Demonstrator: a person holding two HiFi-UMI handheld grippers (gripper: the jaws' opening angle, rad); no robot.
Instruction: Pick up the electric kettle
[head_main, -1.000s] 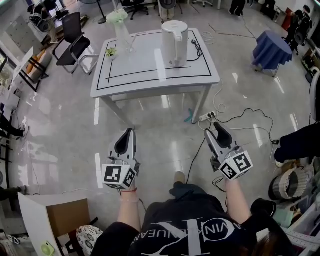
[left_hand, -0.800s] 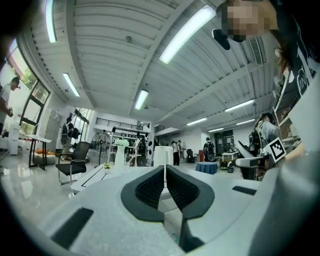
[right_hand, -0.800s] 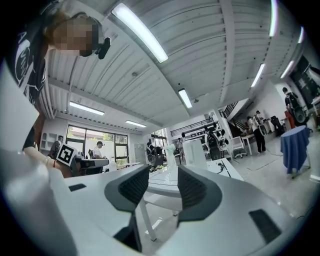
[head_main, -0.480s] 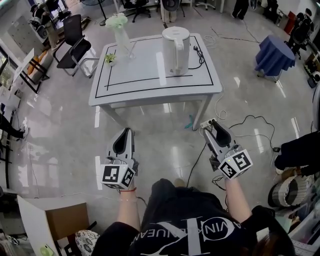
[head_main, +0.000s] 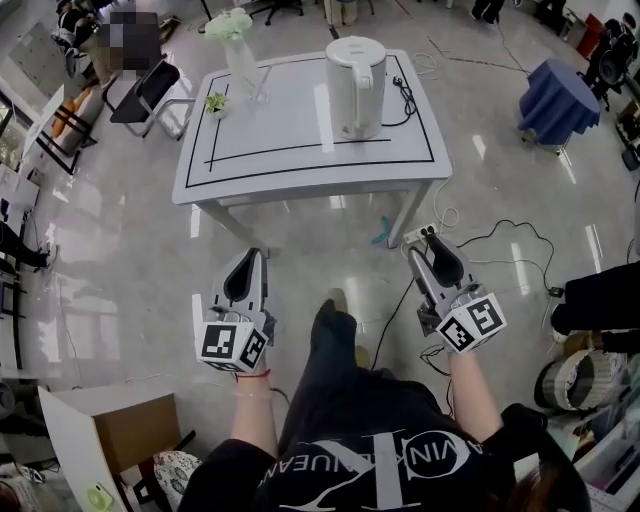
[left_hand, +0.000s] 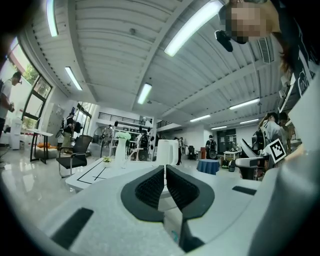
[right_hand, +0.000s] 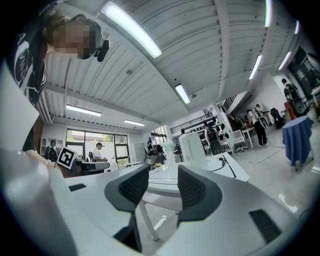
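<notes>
The white electric kettle stands upright on the far right part of a white table marked with a black outline. Both grippers are held over the floor, well short of the table's near edge. My left gripper points at the table with its jaws pressed together and nothing in them. My right gripper has a gap between its pads and is empty. The kettle shows just above the left gripper in the left gripper view. In the right gripper view the kettle is above the right gripper.
A clear vase of pale flowers and a small potted plant stand on the table's left. A black cord lies beside the kettle. A power strip and cables lie on the floor by the right table leg. There is a chair at the left and a blue-draped table at the right.
The person has walked toward the table, one leg now stepping forward between the grippers. The table and kettle appear closer. Both grippers keep the same pose.
</notes>
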